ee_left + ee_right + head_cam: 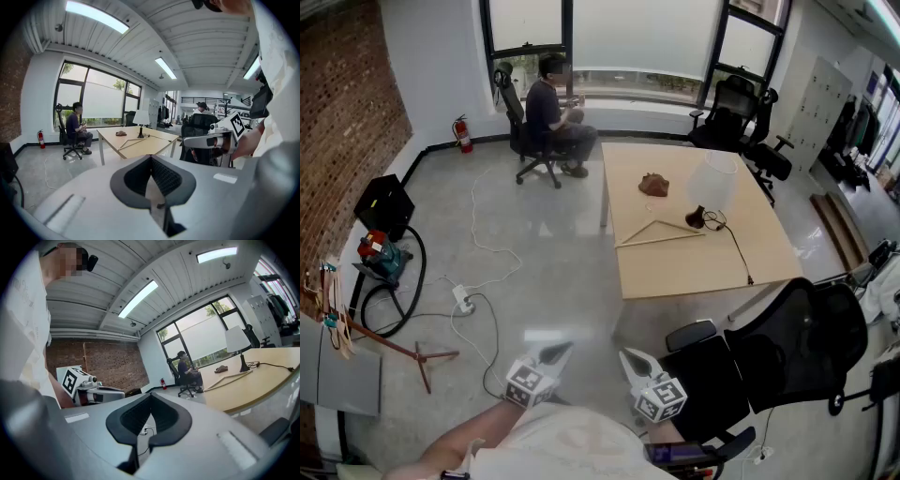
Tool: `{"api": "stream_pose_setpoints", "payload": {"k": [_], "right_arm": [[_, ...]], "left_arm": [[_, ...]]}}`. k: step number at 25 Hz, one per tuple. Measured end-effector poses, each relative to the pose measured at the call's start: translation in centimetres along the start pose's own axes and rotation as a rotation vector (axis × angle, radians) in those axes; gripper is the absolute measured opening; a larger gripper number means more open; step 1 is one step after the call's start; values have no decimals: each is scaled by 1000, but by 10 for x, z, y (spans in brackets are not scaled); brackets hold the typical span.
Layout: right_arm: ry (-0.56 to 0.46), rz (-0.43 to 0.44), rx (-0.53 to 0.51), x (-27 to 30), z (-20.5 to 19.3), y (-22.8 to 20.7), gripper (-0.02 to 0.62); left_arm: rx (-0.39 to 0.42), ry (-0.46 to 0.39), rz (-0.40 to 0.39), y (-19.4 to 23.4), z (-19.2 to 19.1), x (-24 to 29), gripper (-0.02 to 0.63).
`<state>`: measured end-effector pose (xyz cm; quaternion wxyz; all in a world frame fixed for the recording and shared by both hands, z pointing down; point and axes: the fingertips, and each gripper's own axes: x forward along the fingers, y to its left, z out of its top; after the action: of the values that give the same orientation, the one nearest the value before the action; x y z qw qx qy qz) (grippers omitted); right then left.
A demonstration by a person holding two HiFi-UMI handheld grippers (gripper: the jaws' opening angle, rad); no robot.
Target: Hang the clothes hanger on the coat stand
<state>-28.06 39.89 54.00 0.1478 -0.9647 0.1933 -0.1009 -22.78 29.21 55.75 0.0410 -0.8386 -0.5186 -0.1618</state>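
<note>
Both pairs are closed on nothing: the left tongs (555, 353) and the right tongs (632, 361) sit close in front of the person. The pale wooden triangular clothes hanger (662, 240) lies flat on the light wooden counter (694, 272), just beside the dark foot of the white-shaded lamp (712, 183) and its black cable (736, 248). The reddish-brown wooden coat stand (389, 345) is well apart from it, across the floor to the left.

I'd say the sound way is to open one pair, take a side bar well away from the cable, and lift it clear.

The hanger's hook is too small to make out. The stand's top is crowded at the edge, with things hanging from it, so free pegs are unclear. Neither gripper view shows the stand.
</note>
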Motion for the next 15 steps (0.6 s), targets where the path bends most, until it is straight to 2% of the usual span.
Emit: {"api": "stream_pose_setpoints", "payload": {"k": [9, 15], "right_arm": [[-112, 60, 62, 9, 28, 0, 14], [-84, 77, 59, 28, 28, -4, 15]], "left_arm": [[4, -10, 49, 8, 24, -1, 2], [2, -23, 82, 23, 28, -4, 2]]}}
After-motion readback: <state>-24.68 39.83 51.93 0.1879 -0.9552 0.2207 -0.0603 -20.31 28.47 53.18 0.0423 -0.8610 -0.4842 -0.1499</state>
